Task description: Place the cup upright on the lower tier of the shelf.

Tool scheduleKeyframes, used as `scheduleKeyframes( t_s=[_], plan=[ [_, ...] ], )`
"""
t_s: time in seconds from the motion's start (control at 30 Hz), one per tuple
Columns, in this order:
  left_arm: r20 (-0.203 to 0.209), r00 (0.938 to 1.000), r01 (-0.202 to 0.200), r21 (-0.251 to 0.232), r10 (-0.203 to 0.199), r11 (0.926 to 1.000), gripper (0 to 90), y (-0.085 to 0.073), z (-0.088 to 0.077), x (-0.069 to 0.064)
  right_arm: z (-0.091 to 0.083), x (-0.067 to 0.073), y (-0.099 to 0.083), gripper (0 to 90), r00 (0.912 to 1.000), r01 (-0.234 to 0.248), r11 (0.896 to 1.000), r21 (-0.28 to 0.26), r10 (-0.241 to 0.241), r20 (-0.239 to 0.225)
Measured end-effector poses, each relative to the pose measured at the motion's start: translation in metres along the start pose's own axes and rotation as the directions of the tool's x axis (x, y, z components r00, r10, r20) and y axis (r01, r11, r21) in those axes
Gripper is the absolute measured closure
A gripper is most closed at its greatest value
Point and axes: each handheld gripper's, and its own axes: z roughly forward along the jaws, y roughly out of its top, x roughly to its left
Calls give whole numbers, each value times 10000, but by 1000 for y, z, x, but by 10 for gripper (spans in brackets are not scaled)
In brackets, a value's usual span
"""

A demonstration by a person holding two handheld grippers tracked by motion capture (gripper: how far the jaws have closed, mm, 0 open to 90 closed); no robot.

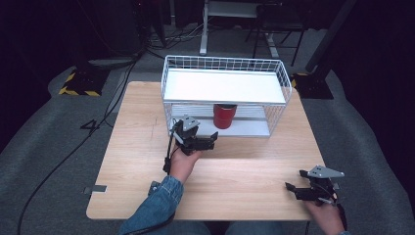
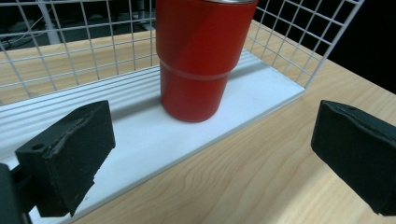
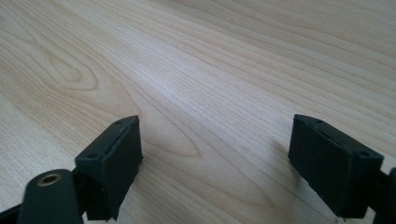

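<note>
A red tumbler (image 1: 224,115) (image 2: 200,56) stands upright on the lower white shelf (image 2: 140,135) of a white wire rack (image 1: 222,66). My left gripper (image 1: 209,140) (image 2: 210,158) is open just in front of the shelf's edge, a short way from the tumbler, jaws wide apart with nothing between them. My right gripper (image 1: 293,190) (image 3: 233,163) is open near the table's front right corner, hovering low over bare wood (image 3: 210,70), nothing between its jaws.
The rack has a white upper shelf (image 1: 222,85) above the tumbler and wire mesh walls (image 2: 299,28) at the back and sides. The wooden table (image 1: 137,161) is bare around both hands. Cables and stands lie on the grey floor (image 1: 49,147) beyond.
</note>
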Motion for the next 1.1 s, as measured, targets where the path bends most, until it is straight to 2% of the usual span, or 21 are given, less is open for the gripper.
scheduleKeyframes(
  t_s=[0.27,0.43,0.73,0.87,0.97,1.03,1.07,1.1],
  plan=[
    [290,9992,-281,-20,282,9996,5,-5,-30,-4,0,0,0,176,10000,-1,10000,0,1,1],
    [534,9974,-494,265,479,9984,8,-13,-48,-4,0,0,0,176,10000,2,10000,-1,-2,5],
    [409,9954,-887,625,862,9941,15,-28,-81,-6,0,0,0,176,10000,3,10000,0,-3,1],
    [332,9919,-1250,952,1223,9876,24,-35,-91,-10,0,0,0,176,10000,3,10000,1,-3,2],
    [266,9894,-1453,1542,1429,9773,48,-43,-96,-13,0,0,0,176,10000,2,10000,1,-2,0],
    [16,9863,-1628,1772,1651,9706,65,-49,-98,-14,0,0,0,176,10000,2,10000,3,-2,2],
    [-68,9853,-1663,1852,1705,9685,66,-52,-100,-13,0,0,0,176,10000,3,10000,2,-3,1],
    [-92,9876,-1519,1895,1564,9701,68,-56,-101,-13,0,0,0,175,10000,5,10000,0,-5,4]
  ],
)
